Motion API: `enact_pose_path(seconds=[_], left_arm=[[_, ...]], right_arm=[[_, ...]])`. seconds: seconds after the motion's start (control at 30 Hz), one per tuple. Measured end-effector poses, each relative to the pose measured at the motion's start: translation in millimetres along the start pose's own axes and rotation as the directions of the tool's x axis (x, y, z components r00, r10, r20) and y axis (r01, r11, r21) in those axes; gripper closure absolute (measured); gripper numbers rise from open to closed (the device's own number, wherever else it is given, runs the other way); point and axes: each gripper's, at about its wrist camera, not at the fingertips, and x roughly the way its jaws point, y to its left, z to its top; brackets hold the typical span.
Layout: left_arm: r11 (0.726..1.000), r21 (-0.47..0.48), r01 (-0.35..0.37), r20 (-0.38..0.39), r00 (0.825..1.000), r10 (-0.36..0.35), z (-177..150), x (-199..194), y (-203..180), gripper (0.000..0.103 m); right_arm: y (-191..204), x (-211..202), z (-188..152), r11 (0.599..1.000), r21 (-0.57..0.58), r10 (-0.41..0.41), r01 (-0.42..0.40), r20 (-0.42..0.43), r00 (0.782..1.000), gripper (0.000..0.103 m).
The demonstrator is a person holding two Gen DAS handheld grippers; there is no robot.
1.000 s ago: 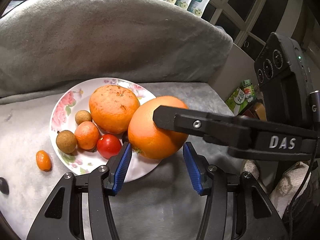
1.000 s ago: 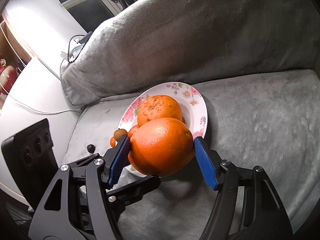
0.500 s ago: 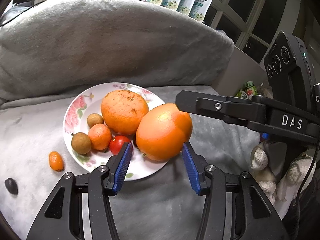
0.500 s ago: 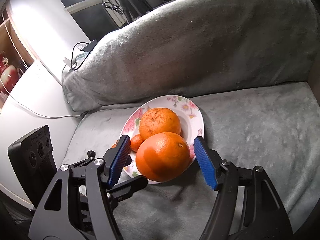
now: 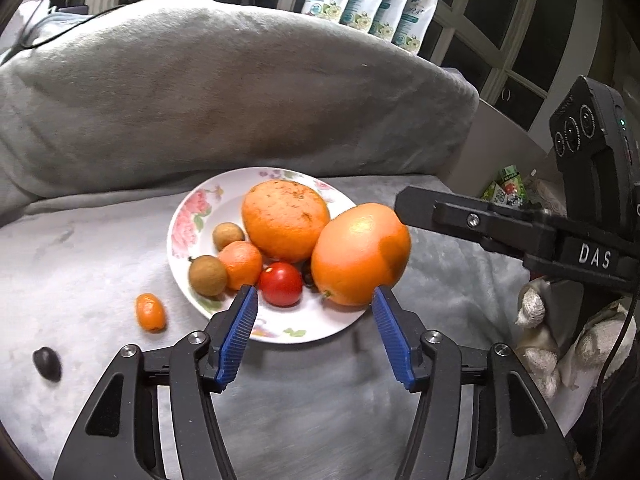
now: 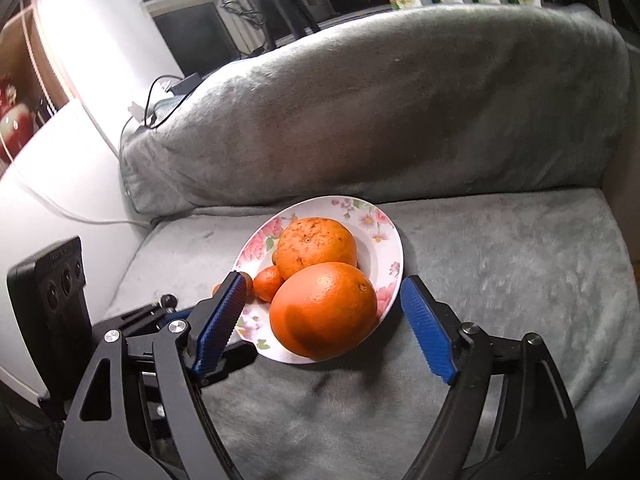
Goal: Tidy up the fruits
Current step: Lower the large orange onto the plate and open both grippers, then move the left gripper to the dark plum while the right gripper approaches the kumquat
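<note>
Orange [image 6: 323, 310] now released, right gripper [image 6: 322, 320] opening.

A glossy, glazed-looking plate [image 5: 188, 216] with a printed flower pattern is lying on a matt, plush grey cloth cover [image 5: 360, 420]. The large orange [image 5: 360, 254] is showing a smooth, slightly shiny peel, while the orange behind it [image 5: 285, 220] is looking rougher and speckled. The tomato [image 5: 280, 284] is gleaming smooth. The left gripper [image 5: 314, 334] is showing matt black plastic, ribbed blue pads [image 5: 236, 336] and bright metal screws.
</note>
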Motion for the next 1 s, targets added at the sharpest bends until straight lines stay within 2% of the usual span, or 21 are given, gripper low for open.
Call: enact_pose_path(seconds=[0.2,0.6,0.77,1.0], left_arm=[[1.0,-0.009,-0.012,0.028,1.0,0.012,-3,-9,12,0.044],[0.996,-0.013,-0.091,0.072,0.993,0.092,-9,-32,33,0.044],[0.991,-0.023,-0.133,0.081,0.988,0.135,-14,-42,46,0.044],[0.98,-0.062,-0.189,0.078,0.978,0.193,-26,-57,76,0.044]], right_arm=[[14,-2,-3,0.998,-0.057,-0.021,0.022,0.024,1.0,0.021],[39,-11,-6,0.993,-0.122,0.015,-0.004,0.089,0.996,0.021],[55,-11,-7,0.988,-0.153,0.029,-0.016,0.082,0.996,0.021],[83,1,-14,0.971,-0.237,0.032,-0.026,0.025,0.999,0.021]])
